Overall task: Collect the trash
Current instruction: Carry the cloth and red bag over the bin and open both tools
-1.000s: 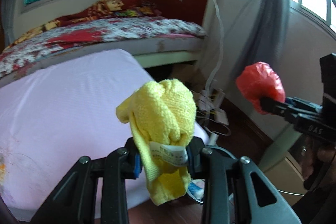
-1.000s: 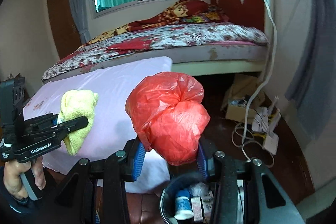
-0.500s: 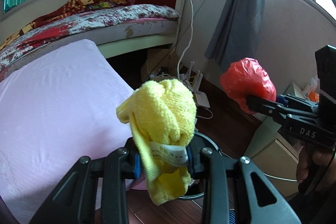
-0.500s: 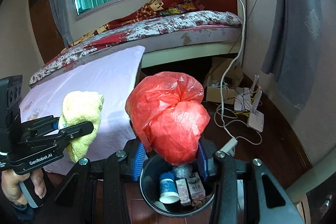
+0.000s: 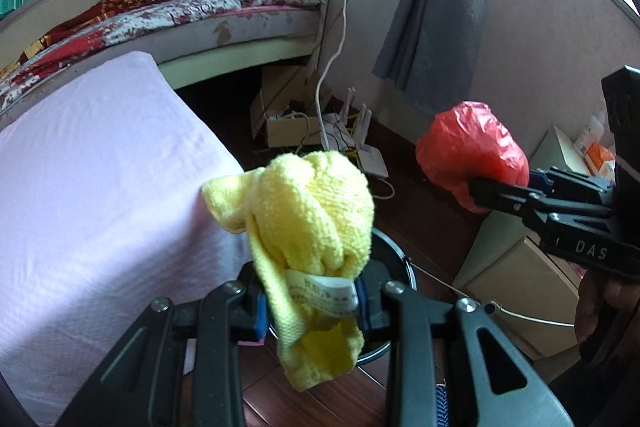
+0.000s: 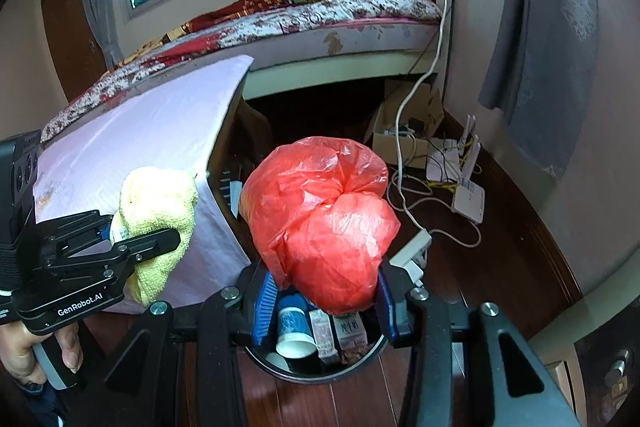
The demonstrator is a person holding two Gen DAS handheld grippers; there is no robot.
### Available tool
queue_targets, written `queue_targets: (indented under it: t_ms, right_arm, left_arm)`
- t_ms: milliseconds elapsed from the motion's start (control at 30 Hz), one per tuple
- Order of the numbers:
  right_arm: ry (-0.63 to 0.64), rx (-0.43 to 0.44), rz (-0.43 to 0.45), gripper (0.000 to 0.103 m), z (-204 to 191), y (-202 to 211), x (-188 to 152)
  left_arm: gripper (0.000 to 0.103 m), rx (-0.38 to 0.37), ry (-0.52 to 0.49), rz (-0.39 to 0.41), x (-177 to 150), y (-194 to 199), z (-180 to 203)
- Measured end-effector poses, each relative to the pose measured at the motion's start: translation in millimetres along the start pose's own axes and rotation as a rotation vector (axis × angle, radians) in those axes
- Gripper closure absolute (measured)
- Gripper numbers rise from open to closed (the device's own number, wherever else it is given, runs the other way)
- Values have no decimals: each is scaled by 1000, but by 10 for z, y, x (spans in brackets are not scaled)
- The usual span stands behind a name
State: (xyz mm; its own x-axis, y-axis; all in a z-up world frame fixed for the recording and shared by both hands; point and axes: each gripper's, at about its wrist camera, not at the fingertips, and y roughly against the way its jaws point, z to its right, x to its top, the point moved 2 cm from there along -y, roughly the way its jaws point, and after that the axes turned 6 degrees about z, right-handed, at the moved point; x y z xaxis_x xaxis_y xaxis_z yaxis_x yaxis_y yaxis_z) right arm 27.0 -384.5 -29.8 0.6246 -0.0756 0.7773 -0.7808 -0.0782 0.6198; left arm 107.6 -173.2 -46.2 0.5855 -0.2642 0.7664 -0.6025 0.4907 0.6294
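Note:
My left gripper (image 5: 310, 301) is shut on a crumpled yellow cloth (image 5: 308, 215) with a white label, held in the air above the rim of a black trash bin (image 5: 394, 267). My right gripper (image 6: 322, 301) is shut on a crumpled red plastic bag (image 6: 320, 219), held right over the same bin (image 6: 320, 367), which holds a paper cup and small cartons. The red bag also shows in the left wrist view (image 5: 470, 151), to the right. The yellow cloth also shows in the right wrist view (image 6: 156, 211), to the left.
A table with a pink cloth (image 5: 92, 179) stands left of the bin. A bed (image 6: 304, 23) lies behind it. A cardboard box (image 6: 404, 131), cables and a white router (image 6: 468, 195) lie on the dark wood floor by the wall. A low cabinet (image 5: 520, 267) stands at right.
Both grippers have moved forward and down past the table edge toward the bin. The bin now shows more fully under the red bag. Both holds are unchanged.

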Motion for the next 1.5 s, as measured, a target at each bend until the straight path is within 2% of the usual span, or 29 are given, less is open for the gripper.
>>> queue_targets:
  t_ms: [367, 633, 900, 1333, 1433, 1467, 1500]
  right_arm:
    - [0, -22, -91, 58, 191, -201, -298]
    - [47, -31, -184, 58, 198, -481, -559]
    - [89, -7, -267, 58, 95, -813, -718]
    - [115, 9, -342, 58, -25, -1276, -858]
    - [109, 26, -352, 56, -17, -1320, -856]
    - [110, 31, -360, 52, -12, -1346, -865]
    - [117, 7, -358, 31, 9, -1369, -874]
  left_arm:
    - [70, -25, 7, -91, -234, -294, 98]
    - [69, -61, 48, -162, -472, -512, 78]
    - [69, -54, 83, -233, -626, -722, -34]
    - [69, -52, 104, -278, -684, -964, -111]
    - [56, -85, 98, -306, -713, -1043, -103]
    - [40, -57, 80, -327, -734, -1083, -100]
    - [21, -25, 69, -341, -744, -1129, -114]
